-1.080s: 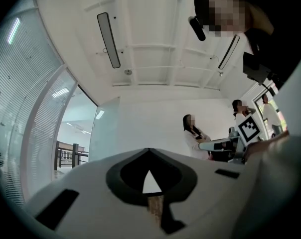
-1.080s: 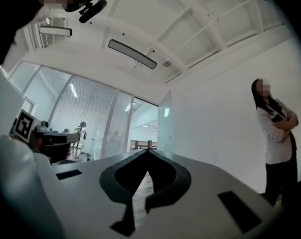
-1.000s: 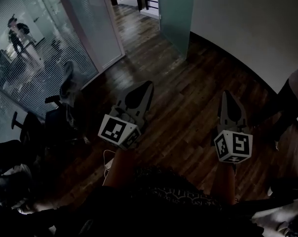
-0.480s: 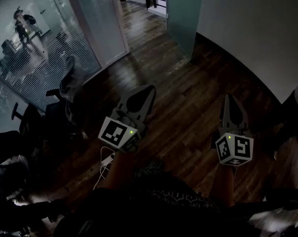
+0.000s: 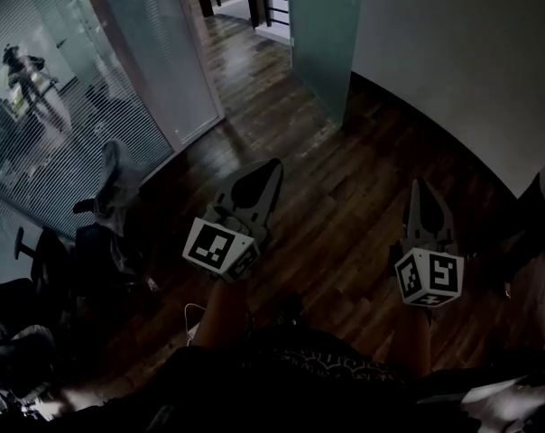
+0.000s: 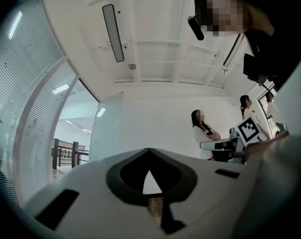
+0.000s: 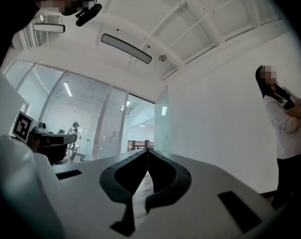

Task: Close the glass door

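Holding our left gripper [image 5: 272, 164] and right gripper [image 5: 420, 186] pressed together over the wood floor [image 5: 345, 165], we face the glass door [image 5: 320, 30].

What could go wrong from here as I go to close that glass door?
Both the left gripper and right gripper are shut, so their closed tips could slip on the smooth glass door. A white cable lies on the floor close to you and could trip you. A bystander stands close on the right, and a wide swing might hit them.
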